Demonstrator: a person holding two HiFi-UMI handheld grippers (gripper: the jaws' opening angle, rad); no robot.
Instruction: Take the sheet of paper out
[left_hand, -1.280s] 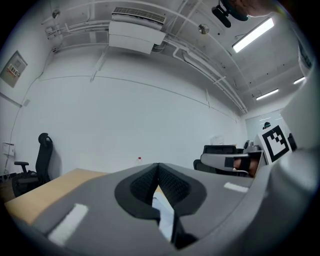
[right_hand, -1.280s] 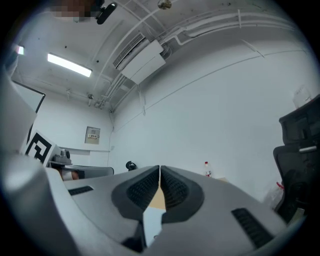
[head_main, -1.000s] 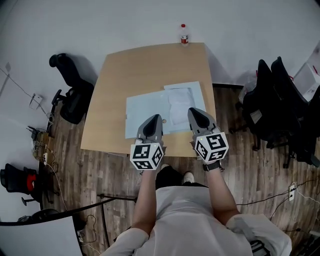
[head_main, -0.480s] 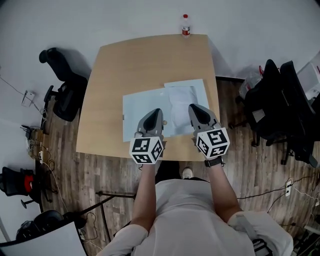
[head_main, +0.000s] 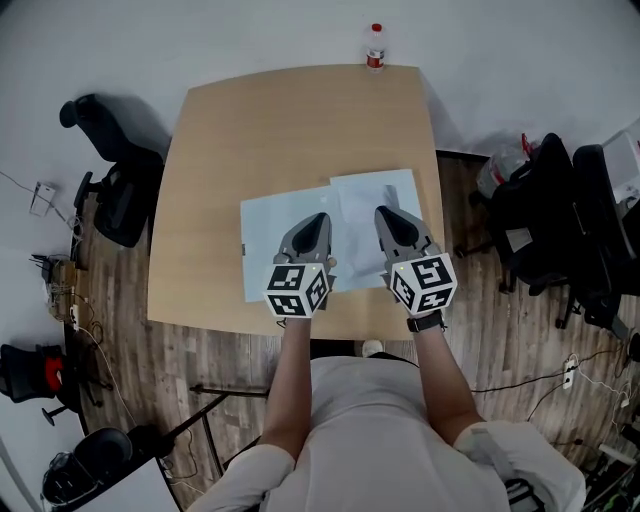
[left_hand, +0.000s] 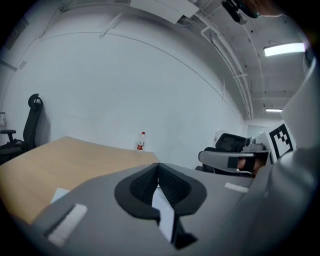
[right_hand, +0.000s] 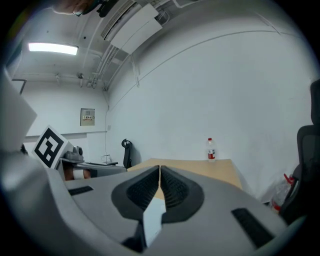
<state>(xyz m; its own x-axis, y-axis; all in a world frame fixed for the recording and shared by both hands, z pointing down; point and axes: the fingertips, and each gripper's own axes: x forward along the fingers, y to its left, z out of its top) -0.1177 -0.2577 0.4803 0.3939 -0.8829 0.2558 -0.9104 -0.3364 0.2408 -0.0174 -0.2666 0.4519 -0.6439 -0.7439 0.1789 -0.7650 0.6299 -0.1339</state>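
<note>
Both the left gripper (head_main: 316, 218) and right gripper (head_main: 385, 213) hover pressed together, empty, above the folder (head_main: 265, 230). The sheet of paper (head_main: 375, 195) juts out on the right, likely offering an edge to pinch.

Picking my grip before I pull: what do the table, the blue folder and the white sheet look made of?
Table: wood-look top, probably laminate; even tan colour, matte, no glare.
Folder: pale blue, flat and smooth; thin plastic or card, the look leaves it open.
Sheet: paper by its look; white, matte, lying flat over the folder's right part.
</note>
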